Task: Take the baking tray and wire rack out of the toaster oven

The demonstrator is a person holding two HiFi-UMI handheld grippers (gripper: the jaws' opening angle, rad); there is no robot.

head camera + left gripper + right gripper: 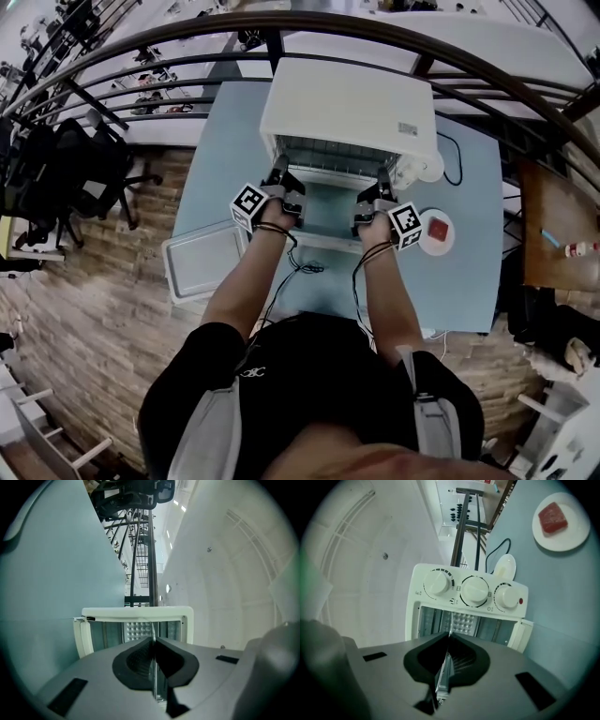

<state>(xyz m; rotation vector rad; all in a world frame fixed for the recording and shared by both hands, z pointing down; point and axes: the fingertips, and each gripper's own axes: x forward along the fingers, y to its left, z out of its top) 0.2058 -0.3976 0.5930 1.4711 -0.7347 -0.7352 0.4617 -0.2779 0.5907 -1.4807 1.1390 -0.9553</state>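
Note:
The white toaster oven [347, 108] stands on the blue table with its door [328, 214] folded down. The wire rack [328, 172] sticks out of the oven's mouth. My left gripper [279, 180] is shut on the rack's left edge and my right gripper [382, 187] on its right edge. In the left gripper view the rack [153, 677] shows edge-on as a thin metal strip pinched at the jaws [153, 641], with the oven [136, 613] ahead. The right gripper [449, 637] pinches the rack [442, 679] below the oven's knobs [474, 591]. The baking tray [202, 265] lies at the table's left edge.
A white plate [437, 232] with a red block [553, 516] sits right of the oven, and a black cable [452, 155] runs behind it. A curved railing [281, 28] arcs beyond the table. Office chairs [66, 173] stand at left.

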